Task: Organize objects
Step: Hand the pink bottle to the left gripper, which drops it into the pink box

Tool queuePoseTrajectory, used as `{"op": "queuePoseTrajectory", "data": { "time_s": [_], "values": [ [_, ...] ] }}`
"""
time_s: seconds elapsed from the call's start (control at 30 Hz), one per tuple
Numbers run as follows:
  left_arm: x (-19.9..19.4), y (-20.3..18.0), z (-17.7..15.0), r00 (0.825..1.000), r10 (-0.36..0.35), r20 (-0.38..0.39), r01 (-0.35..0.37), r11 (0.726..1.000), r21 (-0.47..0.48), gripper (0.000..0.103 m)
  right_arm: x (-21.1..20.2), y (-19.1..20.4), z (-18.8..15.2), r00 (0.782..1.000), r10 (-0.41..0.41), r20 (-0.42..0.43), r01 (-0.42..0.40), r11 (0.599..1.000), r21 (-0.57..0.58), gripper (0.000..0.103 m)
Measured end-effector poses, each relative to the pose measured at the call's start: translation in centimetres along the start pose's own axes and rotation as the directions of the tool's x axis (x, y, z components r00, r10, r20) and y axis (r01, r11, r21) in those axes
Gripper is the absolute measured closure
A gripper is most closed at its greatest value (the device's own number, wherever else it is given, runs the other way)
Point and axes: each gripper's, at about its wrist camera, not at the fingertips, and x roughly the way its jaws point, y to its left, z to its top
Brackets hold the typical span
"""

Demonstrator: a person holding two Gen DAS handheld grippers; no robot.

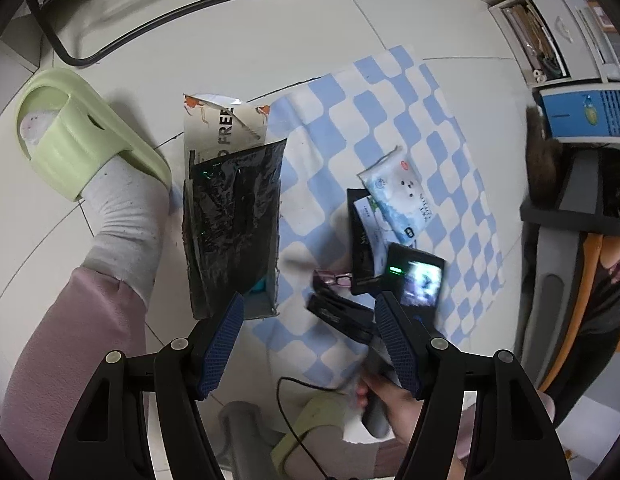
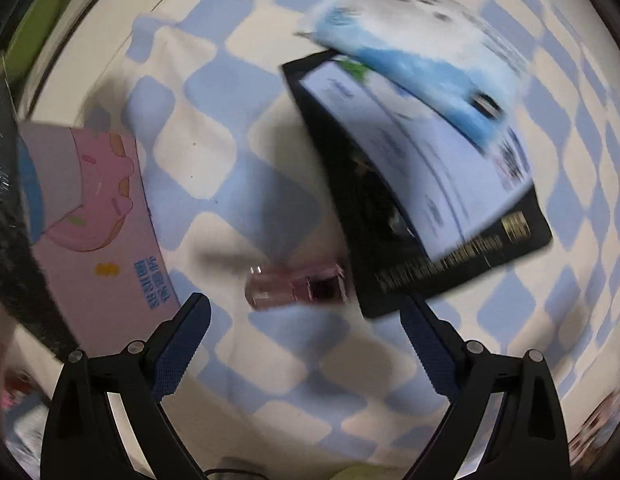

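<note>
Our right gripper points steeply down at the cloth with its blue-padded fingers spread wide and nothing between them; just beyond the tips lies a small pink bottle on its side, clear of both pads; we judge it light, hard, smooth and apt to roll, so the pads should close across its short body rather than its ends; whether it is glass or plastic we cannot tell. Right of the bottle, and touching or nearly touching it, lies a black packet, flat and thin, with a white sheet on it and a blue-and-white tissue pack overlapping its far end; the tissue pack looks soft and squashy, easy to pinch anywhere; the packet looks slick and would need taking by an edge. To the left stands the pink side of a box with a doughnut drawing.

Our left gripper hovers with its fingers also parted and empty; past them, to the left, the box lies open, lined with dark crinkled film; the checked cloth spreads to the right on a pale floor; a foot in a sock and green slipper rests at the far left.
</note>
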Motion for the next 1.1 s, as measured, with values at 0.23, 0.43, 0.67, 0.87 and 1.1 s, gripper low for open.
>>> {"op": "queuePoseTrajectory", "data": {
  "time_s": [0.23,0.43,0.67,0.87,1.1],
  "values": [
    [0.3,0.3,0.4,1.000,-0.002,-0.012,0.002,1.000,-0.016,0.036,1.9,0.8,0.6,0.998,-0.041,-0.051,0.038,0.997,-0.062,0.044],
    [1.3,-0.9,-0.2,0.998,0.037,-0.045,-0.035,0.998,0.051,0.036,-1.9,-0.2,-1.7,0.997,0.068,0.023,-0.067,0.995,-0.069,0.044],
    [1.0,-3.0,-1.6,0.990,-0.112,-0.085,0.123,0.982,0.141,0.036,-12.3,0.4,-4.9,0.877,0.378,0.298,-0.358,0.926,-0.120,0.044],
    [1.6,-3.0,-2.1,0.966,-0.181,-0.185,0.219,0.952,0.213,0.036,-16.7,3.5,-6.6,0.778,0.486,0.398,-0.418,0.873,-0.250,0.044],
    [2.6,-1.4,-1.8,0.946,-0.236,-0.221,0.277,0.944,0.178,0.067,-18.4,4.2,-8.1,0.697,0.570,0.436,-0.491,0.822,-0.289,0.044]
  ]
}}
